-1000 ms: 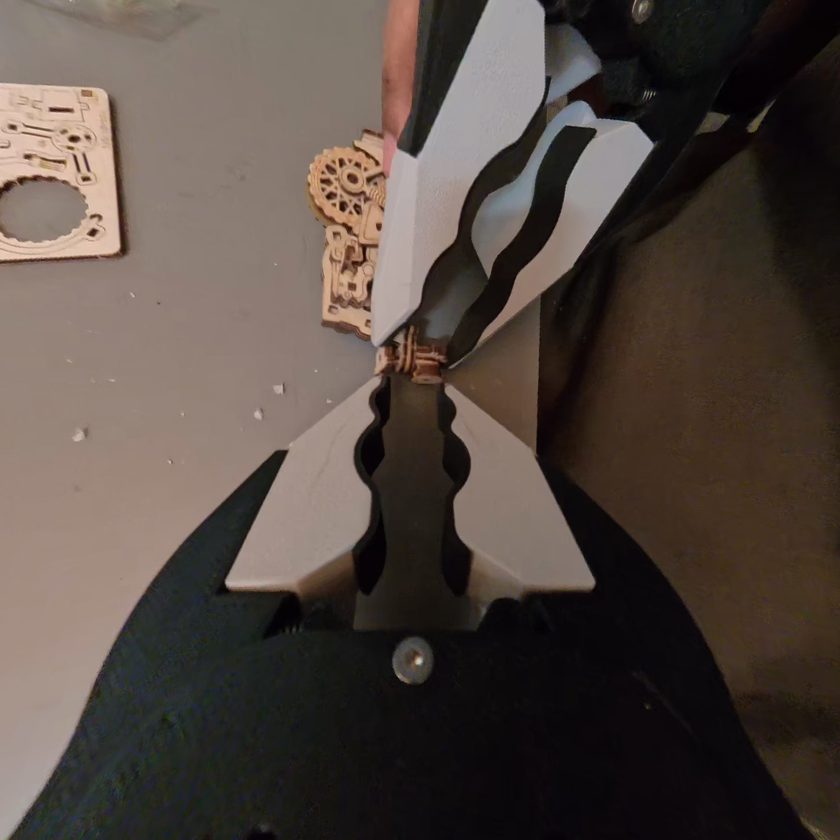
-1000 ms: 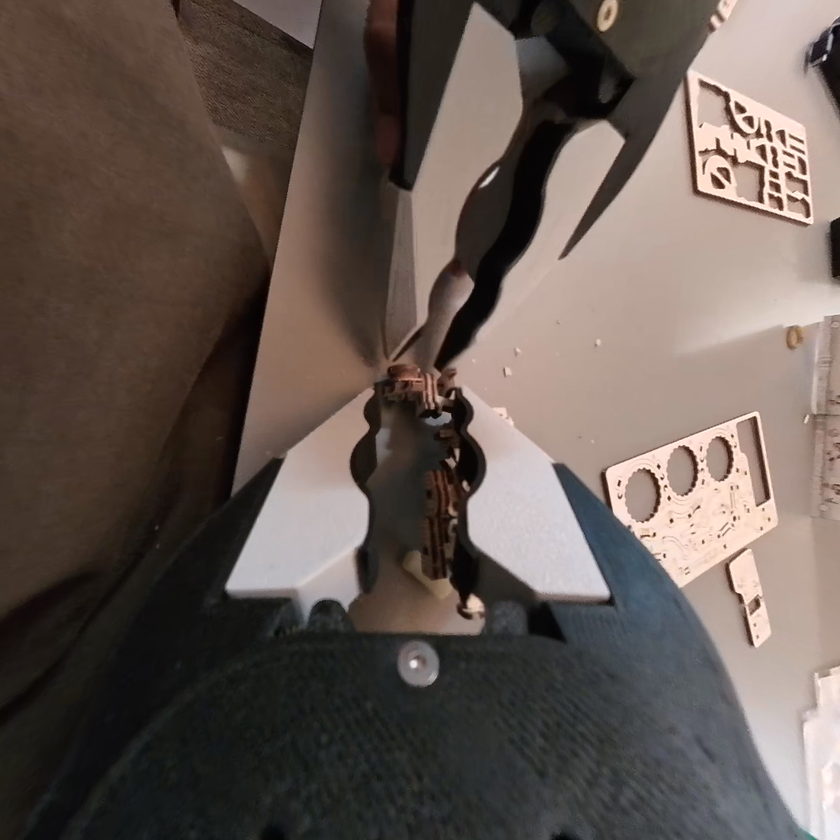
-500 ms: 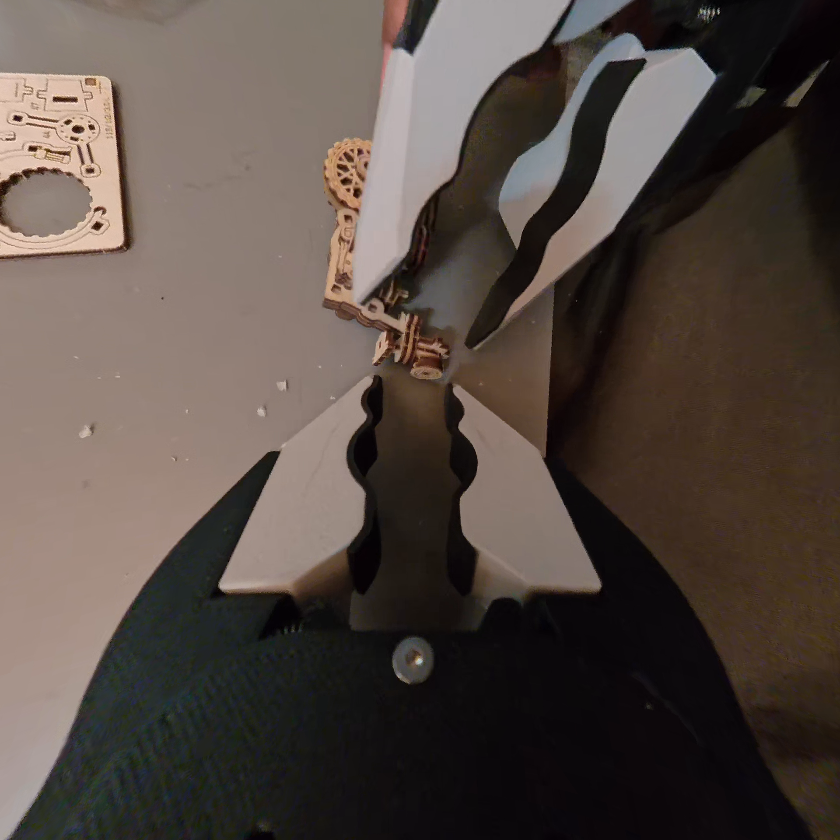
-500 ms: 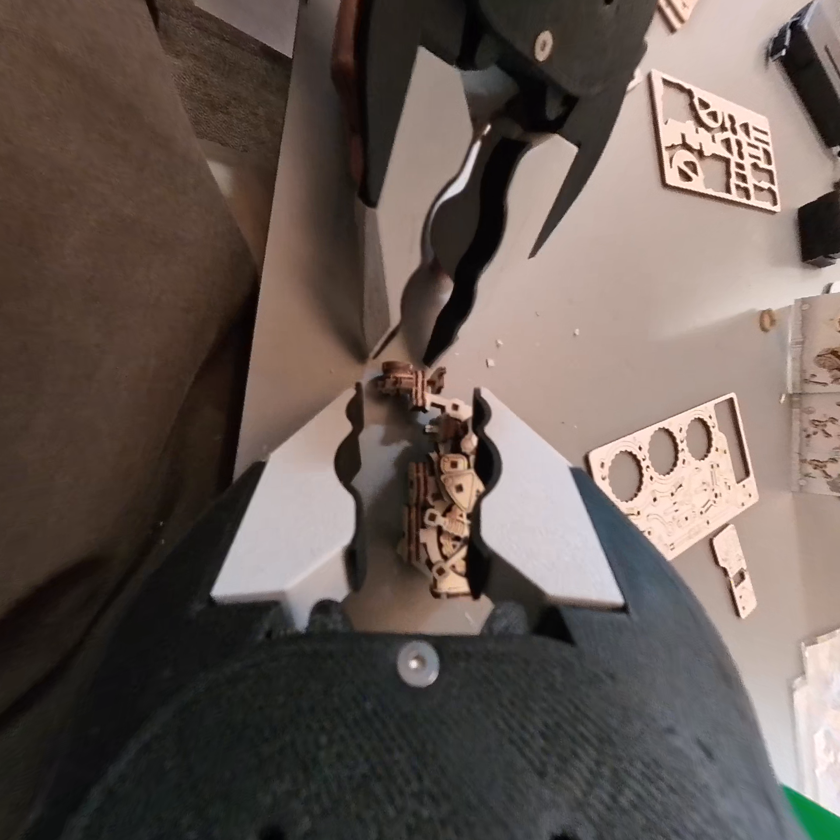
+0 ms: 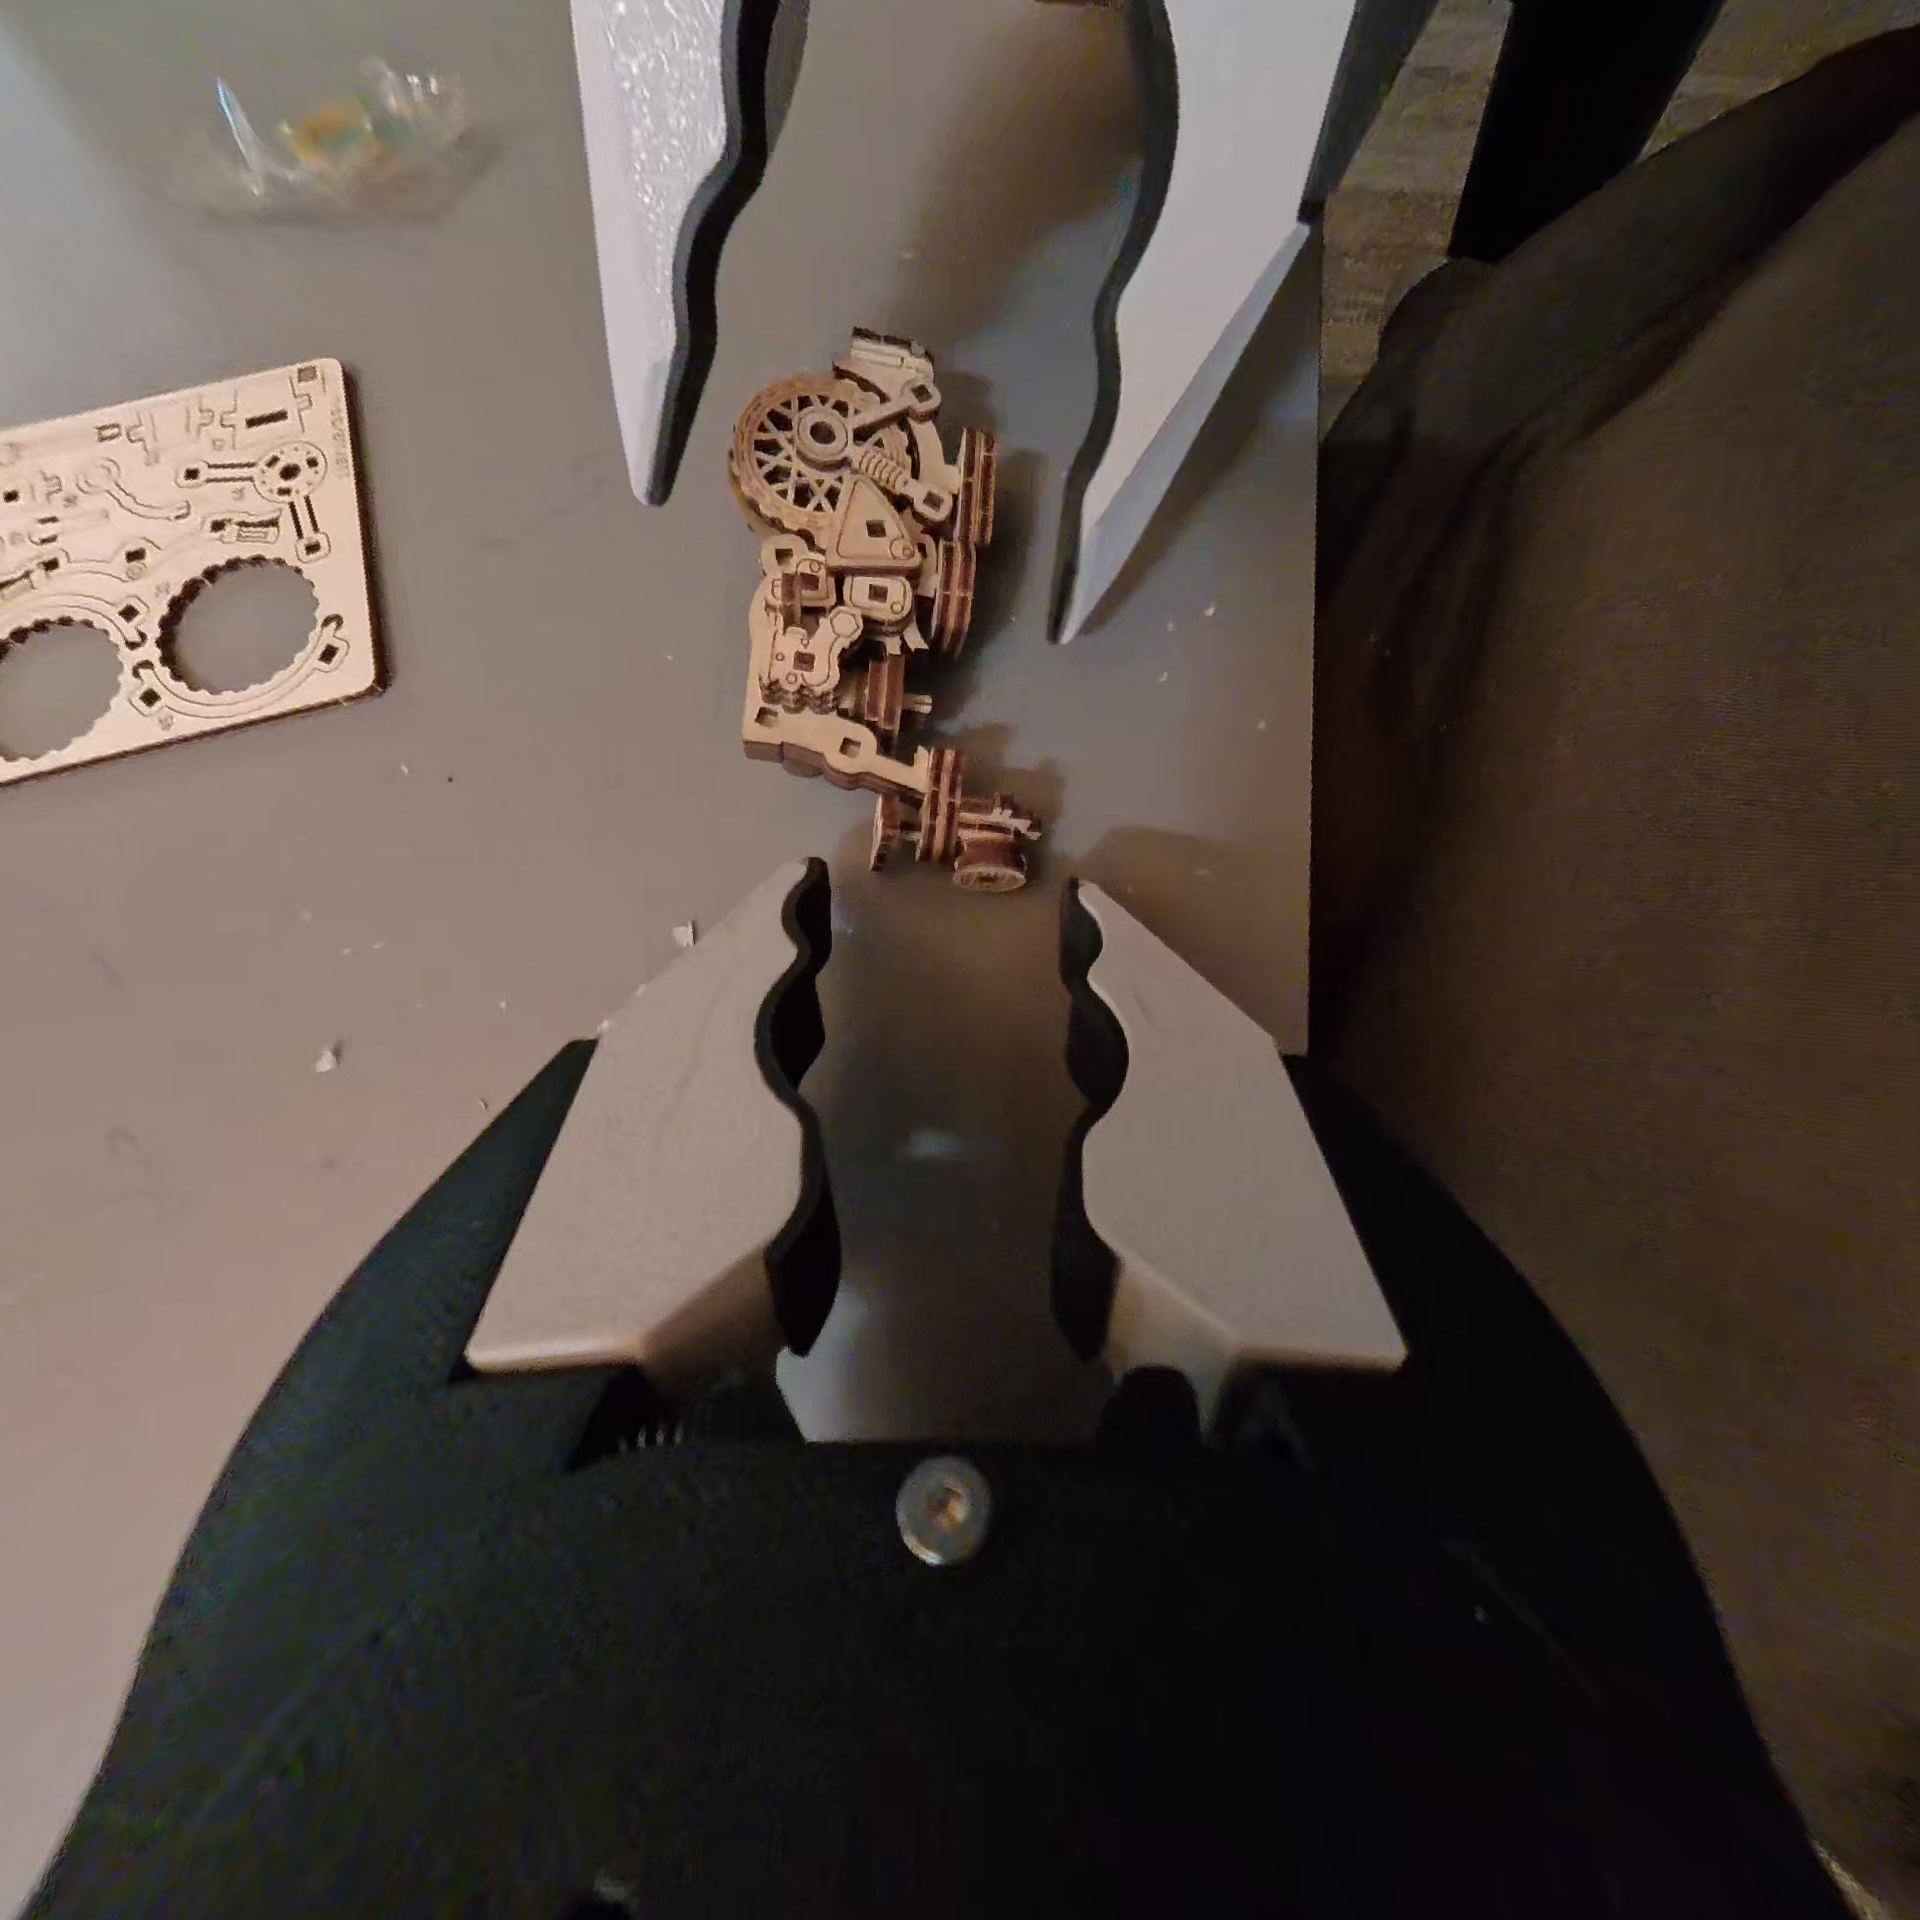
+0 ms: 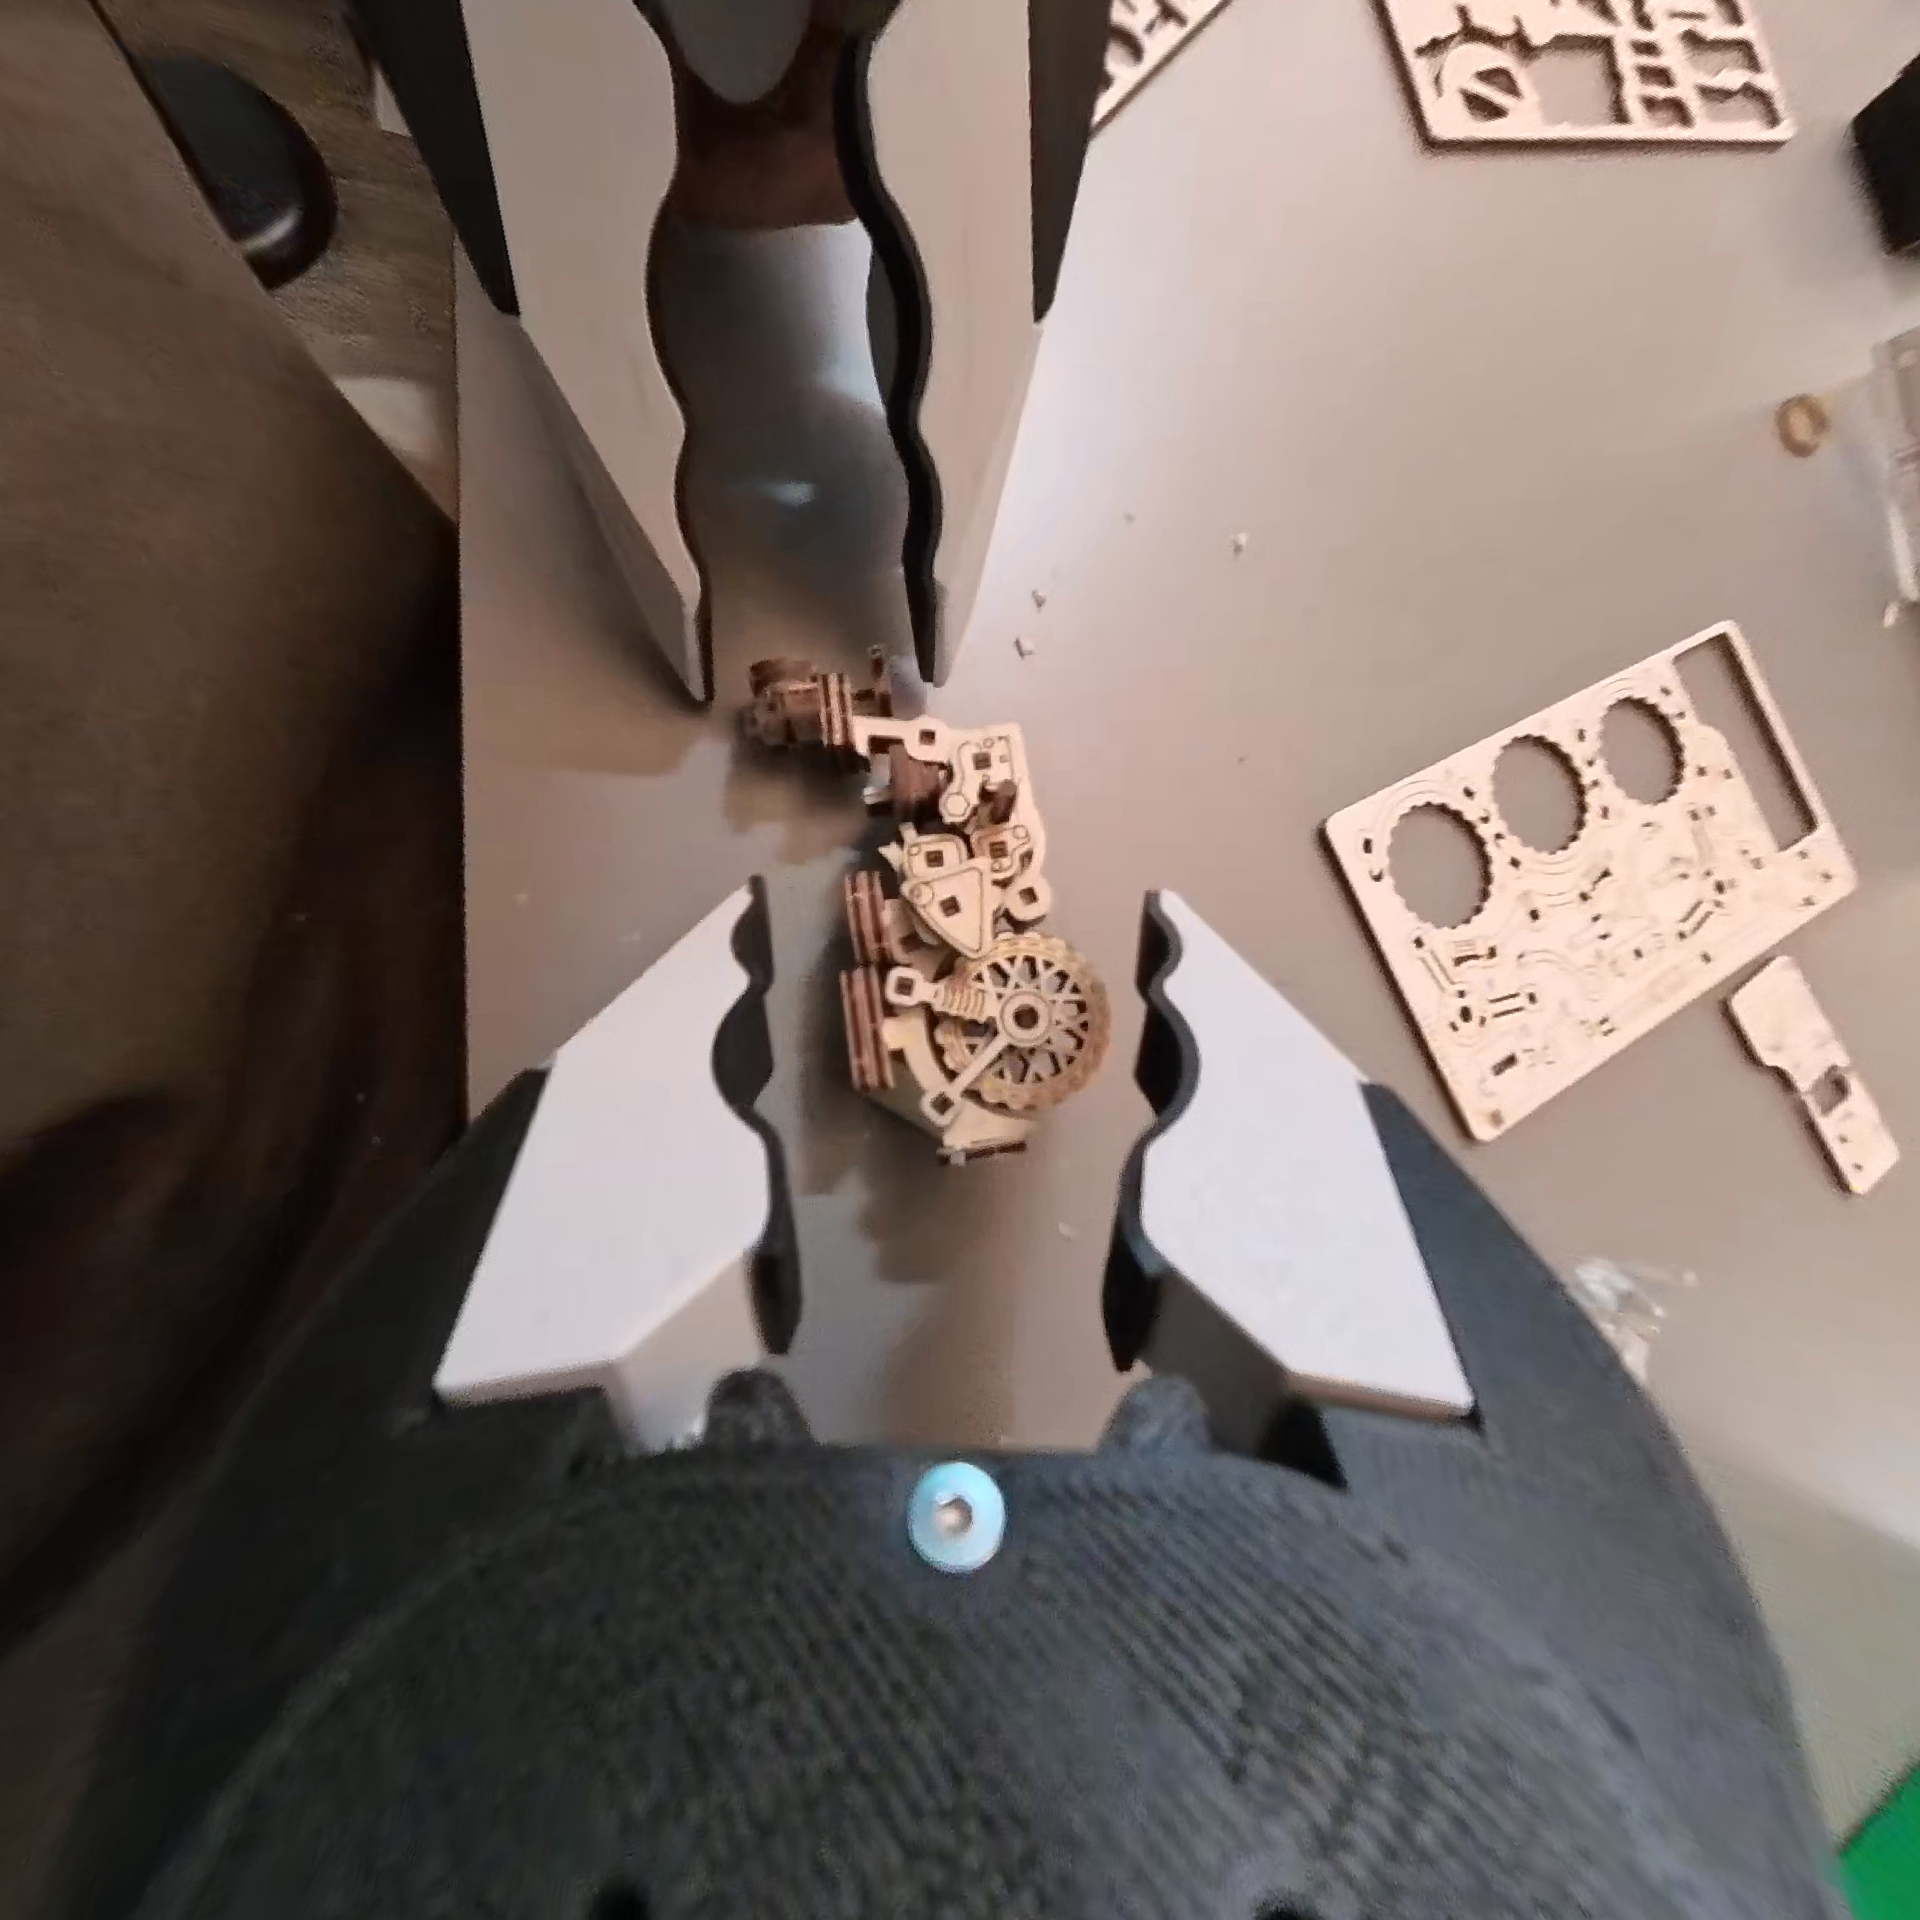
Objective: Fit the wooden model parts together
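Grey counter is running out close beside the work: its straight edge is passing just right of the wooden model in the left wrist view, with brown fabric lying beyond it. On the other side, open counter is stretching away, dotted with small pale chips. The wooden model is lying flat on the counter near that edge, its spoked gear wheel facing up and a small stacked end piece sticking out toward the left tool. Both tools are standing open and gripping nothing; the left tool's tips are sitting just short of the end piece, while the right tool is flanking the model with free room on each side. A punched-out wooden sheet is lying well apart with a small wooden strip just beside it, another cut sheet is farther off, and a clear plastic bag is resting near the far corner
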The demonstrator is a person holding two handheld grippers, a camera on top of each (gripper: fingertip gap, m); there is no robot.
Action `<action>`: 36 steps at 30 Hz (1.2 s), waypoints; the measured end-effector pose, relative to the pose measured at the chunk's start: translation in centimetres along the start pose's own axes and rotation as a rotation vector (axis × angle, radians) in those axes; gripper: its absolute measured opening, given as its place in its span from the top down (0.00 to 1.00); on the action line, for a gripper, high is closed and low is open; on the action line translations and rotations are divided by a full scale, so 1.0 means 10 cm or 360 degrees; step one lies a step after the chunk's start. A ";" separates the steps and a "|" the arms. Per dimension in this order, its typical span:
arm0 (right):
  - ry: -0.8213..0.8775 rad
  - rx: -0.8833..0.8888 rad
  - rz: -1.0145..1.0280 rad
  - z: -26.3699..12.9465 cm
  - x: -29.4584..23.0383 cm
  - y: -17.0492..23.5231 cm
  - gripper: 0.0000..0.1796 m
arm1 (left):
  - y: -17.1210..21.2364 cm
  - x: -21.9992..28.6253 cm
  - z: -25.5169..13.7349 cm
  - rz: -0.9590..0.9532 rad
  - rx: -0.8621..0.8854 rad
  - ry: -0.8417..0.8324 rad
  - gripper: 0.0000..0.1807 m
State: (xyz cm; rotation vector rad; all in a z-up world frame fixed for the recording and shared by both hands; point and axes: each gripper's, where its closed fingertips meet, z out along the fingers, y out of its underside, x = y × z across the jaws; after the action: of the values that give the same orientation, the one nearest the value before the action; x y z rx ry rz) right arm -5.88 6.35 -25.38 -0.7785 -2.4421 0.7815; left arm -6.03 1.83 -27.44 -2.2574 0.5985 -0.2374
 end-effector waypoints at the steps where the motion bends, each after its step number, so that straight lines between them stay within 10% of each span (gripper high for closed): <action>1: -0.0017 -0.0007 0.0008 0.01 -0.01 0.02 0.61 | 0.00 0.00 0.00 -0.0002 -0.0006 -0.0002 0.76; 36: -0.0010 -0.0082 0.0083 0.05 0.10 0.24 0.67 | 0.01 0.00 0.01 -0.0045 -0.0013 0.0039 0.77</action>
State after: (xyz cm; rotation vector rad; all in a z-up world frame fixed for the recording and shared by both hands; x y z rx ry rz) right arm -5.98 8.48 -27.02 -0.8633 -2.4651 0.7443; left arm -6.03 1.83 -27.56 -2.2749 0.5815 -0.2775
